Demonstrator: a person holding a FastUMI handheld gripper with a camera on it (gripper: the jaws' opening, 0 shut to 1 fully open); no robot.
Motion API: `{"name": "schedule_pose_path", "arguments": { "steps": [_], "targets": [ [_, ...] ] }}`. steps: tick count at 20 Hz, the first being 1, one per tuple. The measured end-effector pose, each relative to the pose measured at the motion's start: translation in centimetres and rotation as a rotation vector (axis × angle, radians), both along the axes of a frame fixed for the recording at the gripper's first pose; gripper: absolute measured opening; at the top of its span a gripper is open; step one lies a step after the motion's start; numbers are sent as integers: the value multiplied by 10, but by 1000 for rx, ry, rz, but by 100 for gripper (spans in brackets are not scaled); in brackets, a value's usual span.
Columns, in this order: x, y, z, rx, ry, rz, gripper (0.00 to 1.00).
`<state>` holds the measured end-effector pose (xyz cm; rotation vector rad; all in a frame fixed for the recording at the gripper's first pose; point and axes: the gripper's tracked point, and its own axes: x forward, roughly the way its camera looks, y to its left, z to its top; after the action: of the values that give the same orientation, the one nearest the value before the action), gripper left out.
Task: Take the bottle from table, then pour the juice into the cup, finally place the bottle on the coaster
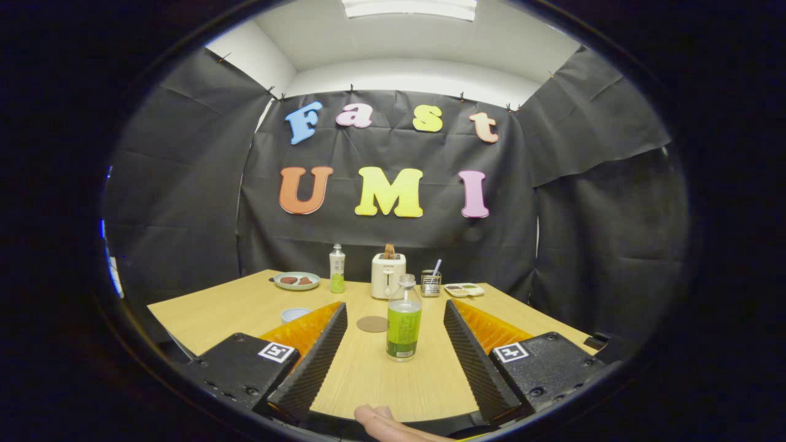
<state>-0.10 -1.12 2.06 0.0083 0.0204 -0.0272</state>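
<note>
A clear bottle (403,320) with a green label and green juice stands upright on the wooden table (215,310), between my two fingers near their tips. My gripper (396,307) is open, its ribbed black pads (322,356) well clear of the bottle on both sides. A round brown coaster (372,324) lies flat just left of the bottle. A pale blue cup (293,314) sits further left, partly hidden behind my left finger.
At the back of the table stand a second bottle (337,269), a plate with brown pieces (296,280), a cream toaster (388,275), a glass with a straw (431,282) and a small tray (465,290). A person's fingers (384,422) show below the gripper.
</note>
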Motion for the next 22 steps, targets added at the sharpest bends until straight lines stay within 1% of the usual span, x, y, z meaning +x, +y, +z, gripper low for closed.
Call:
{"name": "schedule_pose_path", "arguments": {
  "steps": [5,9,11,13,14,17,19,22],
  "targets": [
    [-9,7,9,10,-15,26,100],
    [-8,12,5,28,5,49,100],
    [-9,10,5,34,12,46,100],
    [-5,16,-3,44,39,61,100],
    [-3,14,-5,44,48,59,100],
    [6,-4,5,15,25,11,100],
    [18,-3,-1,16,36,15,100],
    [35,-16,-3,42,48,7,100]
  ]
}}
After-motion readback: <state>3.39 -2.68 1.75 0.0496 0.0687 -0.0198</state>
